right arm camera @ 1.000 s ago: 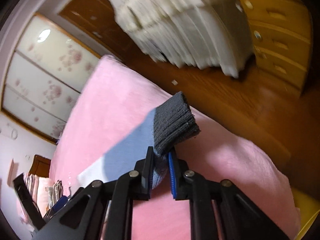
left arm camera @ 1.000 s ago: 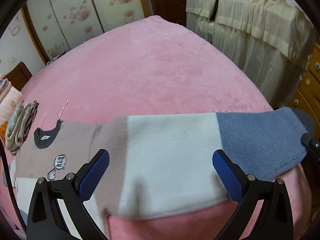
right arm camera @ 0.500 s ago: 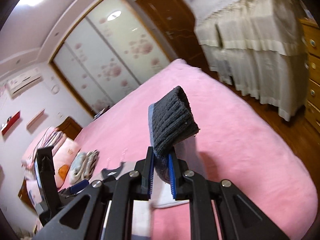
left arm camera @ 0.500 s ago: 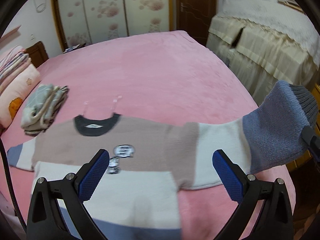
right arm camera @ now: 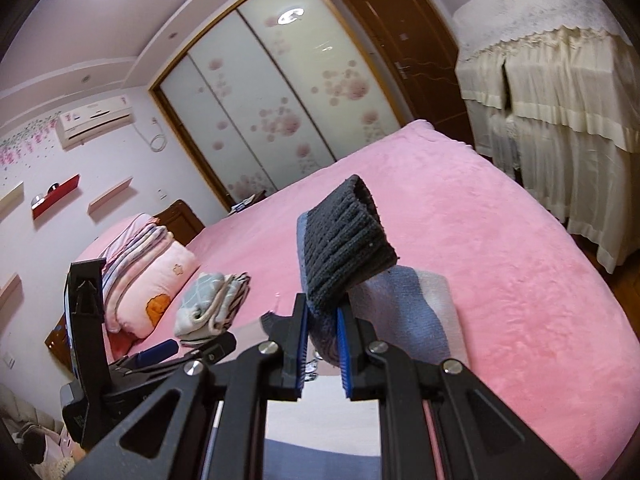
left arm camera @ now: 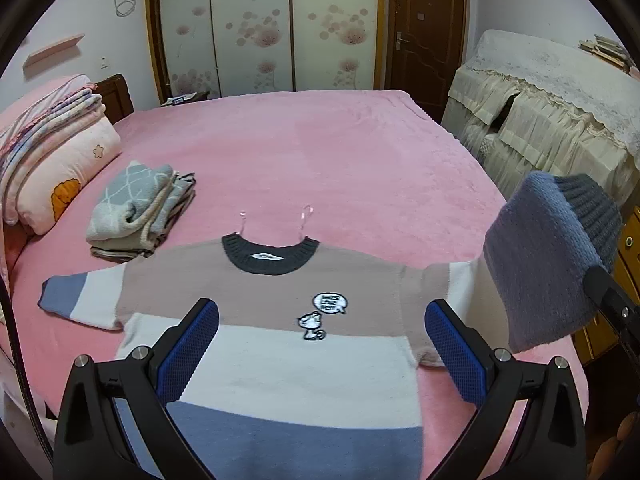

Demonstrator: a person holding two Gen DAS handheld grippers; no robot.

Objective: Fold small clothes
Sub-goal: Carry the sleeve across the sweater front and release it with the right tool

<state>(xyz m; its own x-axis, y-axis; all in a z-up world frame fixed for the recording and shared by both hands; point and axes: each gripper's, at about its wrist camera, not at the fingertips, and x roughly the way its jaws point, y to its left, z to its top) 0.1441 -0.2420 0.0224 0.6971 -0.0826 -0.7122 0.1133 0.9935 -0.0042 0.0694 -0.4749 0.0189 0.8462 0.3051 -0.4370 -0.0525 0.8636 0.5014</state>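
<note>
A striped knit sweater (left arm camera: 260, 280) in tan, white and blue with a dark collar lies flat, front up, on the pink bed (left arm camera: 340, 152). My left gripper (left arm camera: 320, 306) hovers open above its lower half, with nothing between the blue pads. The sweater's right sleeve (left arm camera: 536, 272) is lifted off the bed at the right edge of the left wrist view. My right gripper (right arm camera: 322, 320) is shut on that sleeve just below its dark ribbed cuff (right arm camera: 344, 244), which sticks up past the fingers. The other sleeve (left arm camera: 80, 296) lies spread out to the left.
A stack of folded clothes (left arm camera: 140, 212) sits on the bed left of the collar, next to pillows and folded blankets (left arm camera: 52, 152). Cloth-covered furniture (left arm camera: 540, 120) and wooden drawers (left arm camera: 628, 248) stand beyond the bed's right edge. A wardrobe (left arm camera: 260, 28) fills the far wall.
Both grippers have risen and pulled back, so the whole sweater front now shows. The right gripper has carried the sleeve up off the bed. The left gripper has stayed open.
</note>
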